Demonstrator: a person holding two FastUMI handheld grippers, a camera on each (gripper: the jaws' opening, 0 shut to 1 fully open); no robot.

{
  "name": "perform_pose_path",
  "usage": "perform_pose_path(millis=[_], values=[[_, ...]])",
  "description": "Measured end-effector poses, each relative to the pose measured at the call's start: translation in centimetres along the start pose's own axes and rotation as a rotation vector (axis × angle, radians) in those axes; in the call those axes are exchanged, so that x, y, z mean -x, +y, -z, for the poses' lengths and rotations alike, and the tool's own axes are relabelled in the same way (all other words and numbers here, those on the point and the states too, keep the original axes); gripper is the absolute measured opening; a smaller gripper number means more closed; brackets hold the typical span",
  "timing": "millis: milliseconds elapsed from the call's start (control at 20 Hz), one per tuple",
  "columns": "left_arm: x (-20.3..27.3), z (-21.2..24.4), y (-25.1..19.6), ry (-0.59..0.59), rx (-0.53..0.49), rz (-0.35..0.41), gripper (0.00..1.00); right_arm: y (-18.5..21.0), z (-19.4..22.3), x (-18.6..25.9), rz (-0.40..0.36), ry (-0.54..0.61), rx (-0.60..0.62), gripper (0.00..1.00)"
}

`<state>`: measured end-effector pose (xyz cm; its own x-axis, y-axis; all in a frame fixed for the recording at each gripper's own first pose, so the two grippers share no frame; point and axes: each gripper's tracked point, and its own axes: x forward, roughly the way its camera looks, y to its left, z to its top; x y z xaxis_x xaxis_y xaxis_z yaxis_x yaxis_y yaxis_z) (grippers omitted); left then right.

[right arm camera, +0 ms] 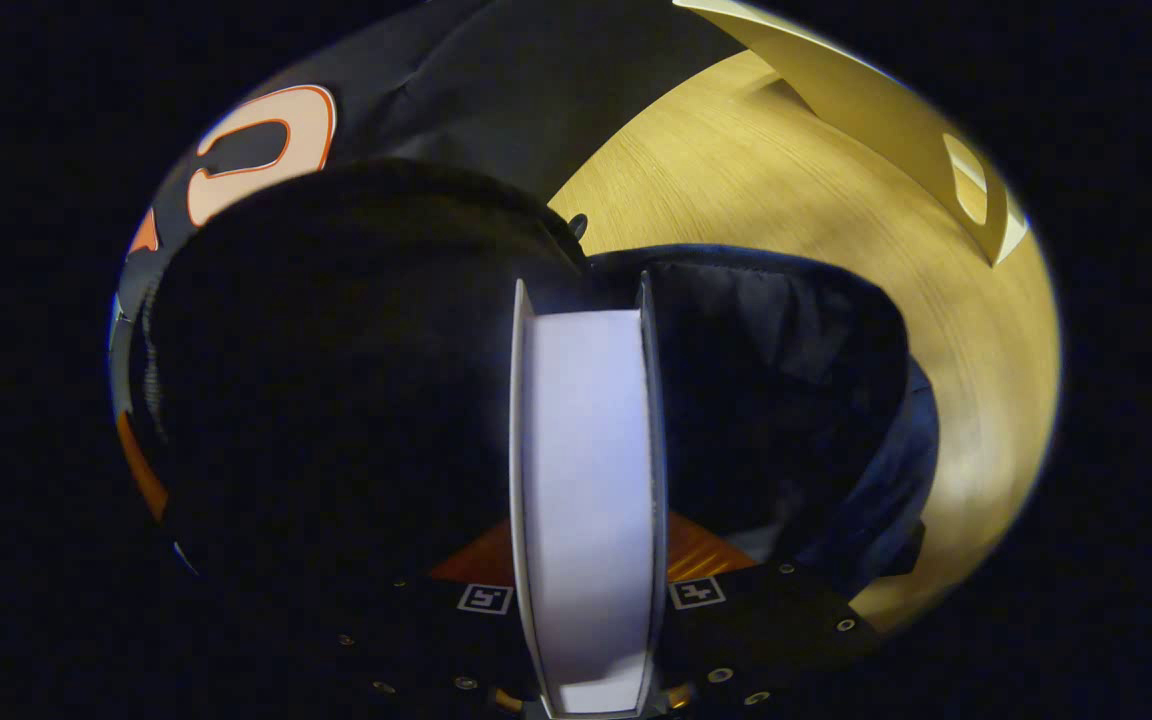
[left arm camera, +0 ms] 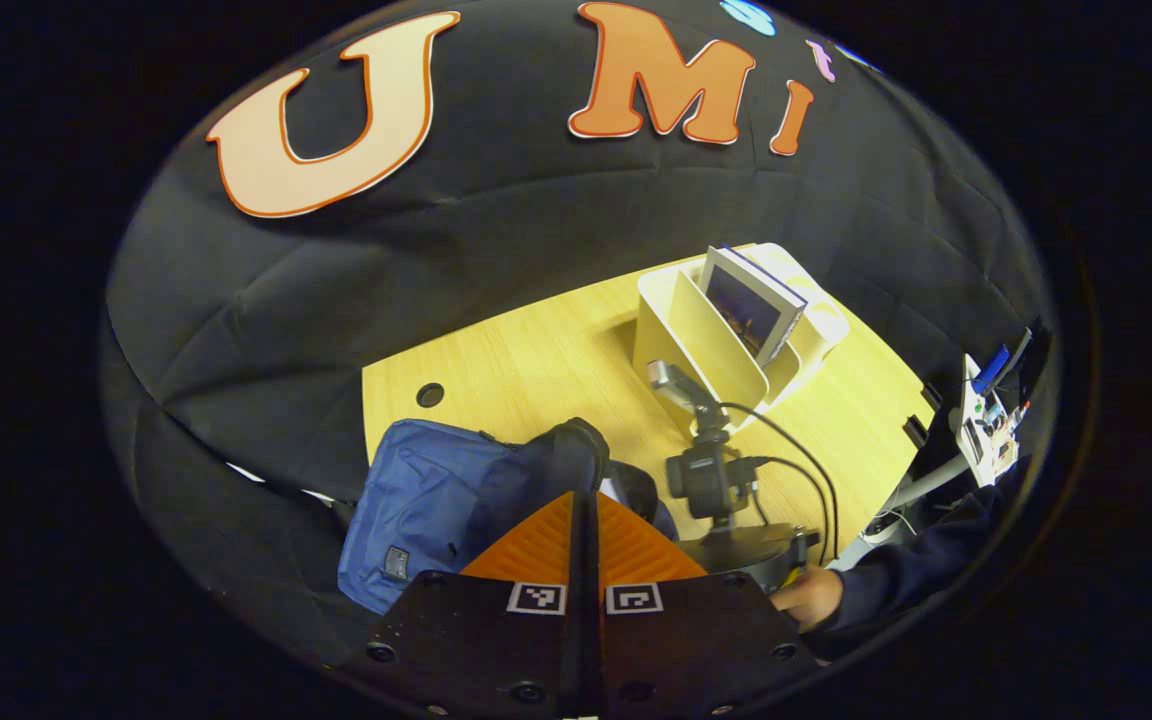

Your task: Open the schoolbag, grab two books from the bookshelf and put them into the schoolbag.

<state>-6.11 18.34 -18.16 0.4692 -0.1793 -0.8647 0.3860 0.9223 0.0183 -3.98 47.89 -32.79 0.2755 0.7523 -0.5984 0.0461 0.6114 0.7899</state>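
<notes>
Schoolbag (left arm camera: 426,510) flap pinched by closed left tongs (left arm camera: 584,500); right tongs (right arm camera: 586,530) clamp one book (right arm camera: 588,480); one book (left arm camera: 751,305) shelved.

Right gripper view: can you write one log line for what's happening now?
right gripper: shut on book | book: over open schoolbag | left gripper: shut, holding schoolbag flap | bookshelf: one book left

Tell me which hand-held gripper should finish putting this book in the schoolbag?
Right. Its hand-held gripper already clamps a book at the schoolbag opening; the left is shut higher up.
</notes>
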Motion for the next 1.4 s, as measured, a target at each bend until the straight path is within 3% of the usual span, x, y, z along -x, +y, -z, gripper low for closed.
perform_pose_path(millis=[400, 550, 600, 650, 700, 750, 800, 850, 900, 1200, 1400], values=[[-0.3, 1.1, -1.3, 0.013, -0.011, 0.002, 0.0, 0.7, -1.2, -3.8, -0.032, -0.122, -0.078, 0.42], [-0.3, 1.3, -1.2, 0.01, 0.008, -0.002, 0.01, 0.8, -0.9, -4.2, -0.03, -0.107, -0.105, 0.42], [-0.2, 1.1, -1.0, 0.004, 0.013, -0.007, 0.0, 0.7, -0.9, -4.2, -0.014, -0.097, -0.112, 0.53], [-0.2, 1.0, -0.6, -0.002, 0.018, -0.015, 0.0, 0.3, -0.6, -4.0, 0.017, -0.069, -0.115, 0.44], [-0.1, 1.0, -0.3, -0.007, 0.027, -0.017, 0.0, 0.3, -0.1, -4.0, 0.027, -0.034, -0.126, 0.51], [0.1, 0.9, 0.0, -0.014, 0.037, -0.021, 0.01, 0.4, 0.5, -3.6, 0.035, 0.015, -0.143, 0.39], [0.2, 0.8, 0.2, -0.021, 0.042, -0.022, 0.01, 0.7, 1.0, -3.3, 0.023, 0.05, -0.168, 0.47], [0.2, 0.6, 0.6, -0.029, 0.045, -0.028, 0.01, 0.9, 0.8, -2.2, 0.018, 0.068, -0.182, 0.67], [0.3, 0.5, 0.9, -0.034, 0.048, -0.031, 0.0, 1.1, 0.6, -1.3, 0.02, 0.076, -0.178, 0.74], [-0.2, 0.5, 1.3, -0.042, 0.071, -0.035, 0.01, 1.7, 1.6, 2.5, -0.002, 0.193, -0.07, 0.94], [-0.4, 0.6, 1.2, -0.042, 0.071, -0.045, 0.01, 1.0, 2.6, 4.8, 0.028, 0.248, -0.018, 0.96]])
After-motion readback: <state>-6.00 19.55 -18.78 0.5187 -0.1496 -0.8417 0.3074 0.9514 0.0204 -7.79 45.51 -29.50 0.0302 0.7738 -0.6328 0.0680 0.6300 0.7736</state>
